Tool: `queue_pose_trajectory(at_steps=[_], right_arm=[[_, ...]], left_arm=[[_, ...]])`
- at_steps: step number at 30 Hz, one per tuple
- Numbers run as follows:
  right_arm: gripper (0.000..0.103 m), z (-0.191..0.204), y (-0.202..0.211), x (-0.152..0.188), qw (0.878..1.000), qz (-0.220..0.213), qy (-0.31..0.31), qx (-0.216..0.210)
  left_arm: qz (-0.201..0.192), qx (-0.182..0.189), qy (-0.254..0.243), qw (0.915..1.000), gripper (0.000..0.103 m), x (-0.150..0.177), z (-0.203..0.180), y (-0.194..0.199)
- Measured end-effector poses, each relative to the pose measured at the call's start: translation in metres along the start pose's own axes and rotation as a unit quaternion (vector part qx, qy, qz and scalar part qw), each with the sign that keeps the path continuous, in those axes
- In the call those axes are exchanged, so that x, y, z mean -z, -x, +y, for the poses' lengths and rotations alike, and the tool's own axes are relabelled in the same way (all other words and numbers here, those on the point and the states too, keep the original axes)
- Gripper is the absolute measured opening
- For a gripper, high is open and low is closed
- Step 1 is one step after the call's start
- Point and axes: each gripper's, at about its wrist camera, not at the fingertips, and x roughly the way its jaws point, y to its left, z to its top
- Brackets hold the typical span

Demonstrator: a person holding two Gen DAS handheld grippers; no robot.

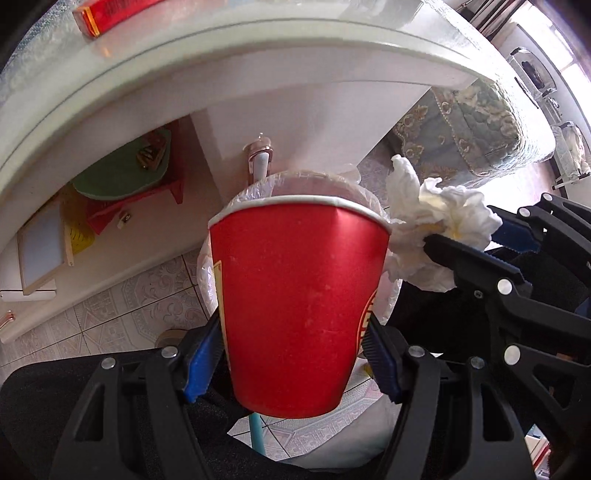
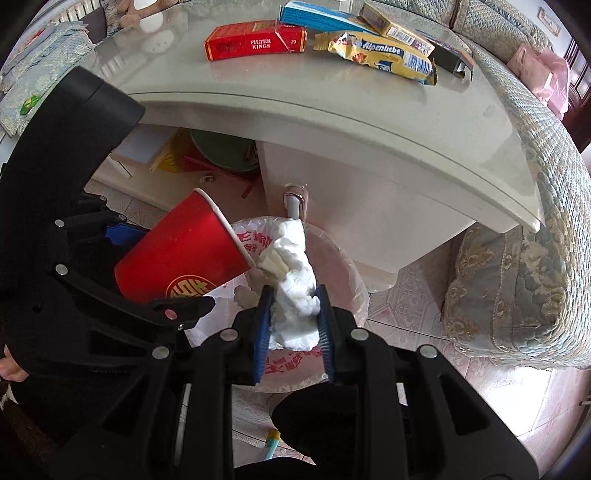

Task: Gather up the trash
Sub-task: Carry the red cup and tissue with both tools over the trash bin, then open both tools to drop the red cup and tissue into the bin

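Note:
My left gripper [image 1: 293,332] is shut on a red paper cup [image 1: 295,273], rim pointing away, above a bin lined with a clear plastic bag [image 1: 258,186]. The right wrist view shows the same cup [image 2: 184,251] tilted at the left, over the bin [image 2: 343,273]. My right gripper [image 2: 293,295] is shut on a crumpled white tissue [image 2: 295,291], held over the bin's mouth. In the left wrist view that tissue [image 1: 436,218] hangs just right of the cup's rim, in the right gripper [image 1: 465,236].
A white table [image 2: 332,110] with a glass top curves over the bin. On it lie a red cigarette pack [image 2: 255,40], a yellow candy wrapper [image 2: 380,53] and several boxes [image 2: 395,26]. A patterned sofa [image 2: 517,277] stands at the right. The floor is tiled.

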Motion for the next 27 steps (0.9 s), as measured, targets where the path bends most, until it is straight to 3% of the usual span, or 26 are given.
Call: queue_pose_trajectory(at_steps=[18,27], right_arm=[[0.023,-0.023,-0.088,0.000,0.997,0.069,-0.039,-0.002],[0.023,-0.026,-0.118,0.007,0.993,0.102,-0.050,-0.007]], left_arm=[[0.061,0.023,0.041,0.9970,0.068,-0.008,0.020,-0.087],[0.083,-0.002,0.039,0.9958,0.068,-0.007,0.020,-0.117]])
